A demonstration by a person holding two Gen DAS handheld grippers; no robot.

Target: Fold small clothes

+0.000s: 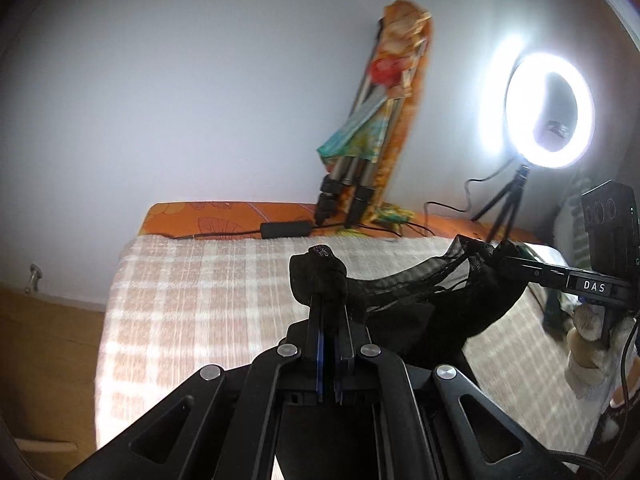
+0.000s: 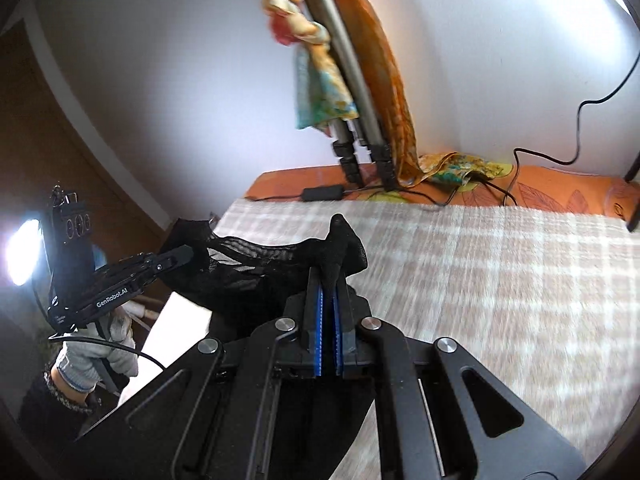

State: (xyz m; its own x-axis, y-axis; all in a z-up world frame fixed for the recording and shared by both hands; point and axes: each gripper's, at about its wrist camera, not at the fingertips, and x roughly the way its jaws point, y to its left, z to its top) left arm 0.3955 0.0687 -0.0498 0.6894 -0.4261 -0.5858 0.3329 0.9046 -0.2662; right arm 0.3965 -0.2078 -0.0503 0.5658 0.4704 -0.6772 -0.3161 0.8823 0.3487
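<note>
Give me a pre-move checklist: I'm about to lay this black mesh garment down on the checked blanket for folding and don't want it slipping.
1. Left tongs shut on black mesh garment: ok.
2. Right tongs shut on its other end: ok.
3. Garment's top edge stretched between the tongs: ok, the rest sags below.
4. Garment lifted off checked blanket: ok.
5. Cable and black adapter lie off the blanket, on the orange sheet: ok.
6. Garment free of twists: cannot tell, mesh bunched.

Garment (image 1: 404, 280) strung between left gripper (image 1: 329, 304) and right gripper (image 2: 329, 276), above blanket (image 1: 208, 304); tripod (image 1: 360, 168) behind.
</note>
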